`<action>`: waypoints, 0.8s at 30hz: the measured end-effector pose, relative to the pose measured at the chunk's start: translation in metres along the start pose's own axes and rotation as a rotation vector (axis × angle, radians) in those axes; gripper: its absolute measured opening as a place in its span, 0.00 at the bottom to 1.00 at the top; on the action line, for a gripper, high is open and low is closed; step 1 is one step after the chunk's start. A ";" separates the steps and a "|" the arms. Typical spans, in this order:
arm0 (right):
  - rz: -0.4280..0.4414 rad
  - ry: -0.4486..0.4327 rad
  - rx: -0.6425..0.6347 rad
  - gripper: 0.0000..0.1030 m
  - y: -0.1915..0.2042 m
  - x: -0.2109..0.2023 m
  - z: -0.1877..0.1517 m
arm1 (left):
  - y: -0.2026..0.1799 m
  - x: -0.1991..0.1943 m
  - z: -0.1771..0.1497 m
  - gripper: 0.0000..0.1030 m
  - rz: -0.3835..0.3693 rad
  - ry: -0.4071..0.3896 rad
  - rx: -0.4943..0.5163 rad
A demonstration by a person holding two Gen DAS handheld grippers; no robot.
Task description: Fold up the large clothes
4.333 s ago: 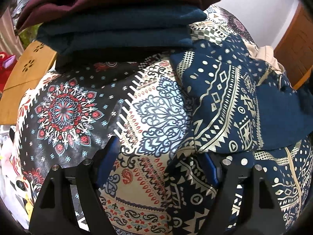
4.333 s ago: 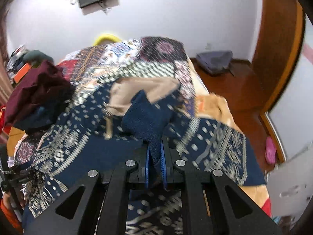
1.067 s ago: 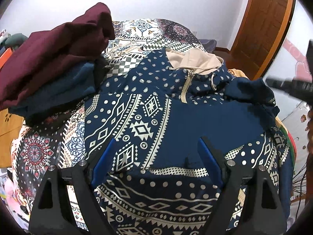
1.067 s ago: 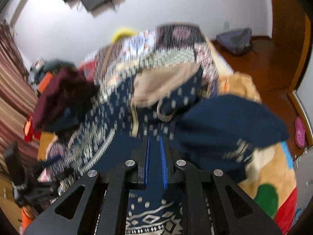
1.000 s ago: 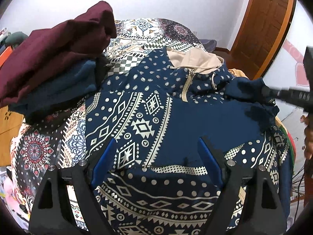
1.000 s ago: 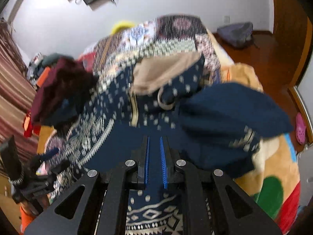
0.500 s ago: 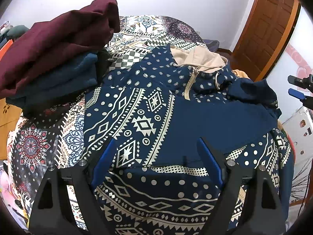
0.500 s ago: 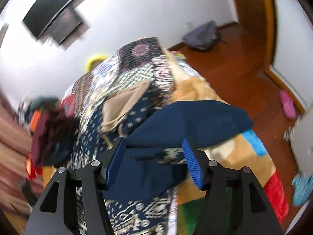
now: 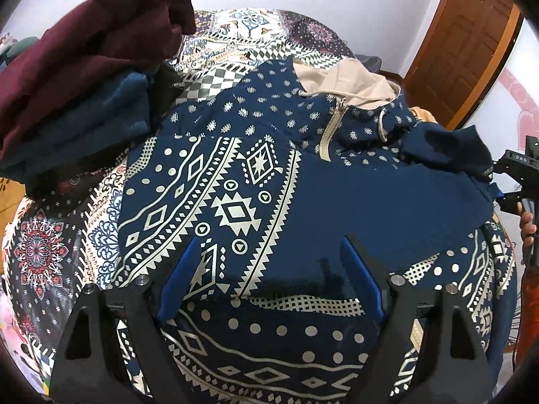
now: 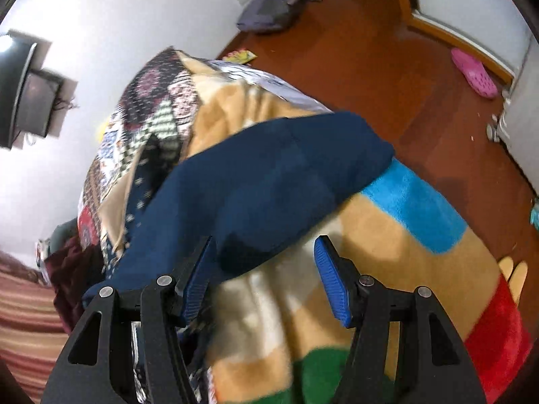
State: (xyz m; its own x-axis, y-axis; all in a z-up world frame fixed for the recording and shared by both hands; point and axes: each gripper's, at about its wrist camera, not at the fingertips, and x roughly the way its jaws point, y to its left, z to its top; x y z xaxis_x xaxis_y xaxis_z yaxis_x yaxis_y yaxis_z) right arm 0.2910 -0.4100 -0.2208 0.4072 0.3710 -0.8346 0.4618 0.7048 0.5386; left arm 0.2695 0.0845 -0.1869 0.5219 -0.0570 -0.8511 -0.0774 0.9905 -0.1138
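Across the bed, both the left gripper [image 9: 269,286] and right gripper [image 10: 266,279] gape empty, so the patterned hoodie's [image 9: 235,202] sleeve [image 10: 269,181] may slide off the edge.

Even, bright indoor light fills both fisheye views, which curve strongly and darken to black at the corners. The left wrist view is sharp, with soft shadows under the navy patterned hooded jacket [image 9: 303,181]. The right wrist view is smeared with motion blur, especially the colourful fleece blanket [image 10: 387,252].
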 end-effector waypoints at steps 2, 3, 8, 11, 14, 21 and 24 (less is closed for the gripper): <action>0.000 -0.012 0.010 0.55 -0.002 0.006 0.005 | 0.000 0.004 0.000 0.81 0.004 0.010 0.004; -0.006 -0.025 0.008 0.55 -0.001 0.008 0.008 | -0.001 0.005 0.000 0.81 0.008 0.013 0.006; -0.062 -0.069 -0.046 0.29 0.007 0.012 0.014 | 0.000 0.011 0.001 0.81 0.011 0.023 0.005; -0.077 -0.102 -0.090 0.10 0.017 0.004 0.015 | 0.001 0.012 0.002 0.81 0.013 0.027 0.002; -0.115 -0.181 -0.161 0.09 0.035 -0.012 0.013 | 0.001 0.011 0.002 0.81 0.016 0.021 0.005; -0.067 -0.307 -0.349 0.06 0.105 -0.071 -0.001 | -0.001 -0.007 0.003 0.81 0.004 -0.021 0.017; -0.018 -0.345 -0.447 0.06 0.144 -0.095 -0.015 | 0.002 -0.020 0.002 0.81 -0.004 -0.051 0.014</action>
State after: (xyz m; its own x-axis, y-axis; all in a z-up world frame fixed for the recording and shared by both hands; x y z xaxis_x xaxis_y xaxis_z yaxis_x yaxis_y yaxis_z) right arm 0.3067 -0.3346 -0.0658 0.6712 0.1899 -0.7166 0.1230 0.9247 0.3603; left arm 0.2607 0.0881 -0.1686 0.5647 -0.0550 -0.8234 -0.0634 0.9919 -0.1097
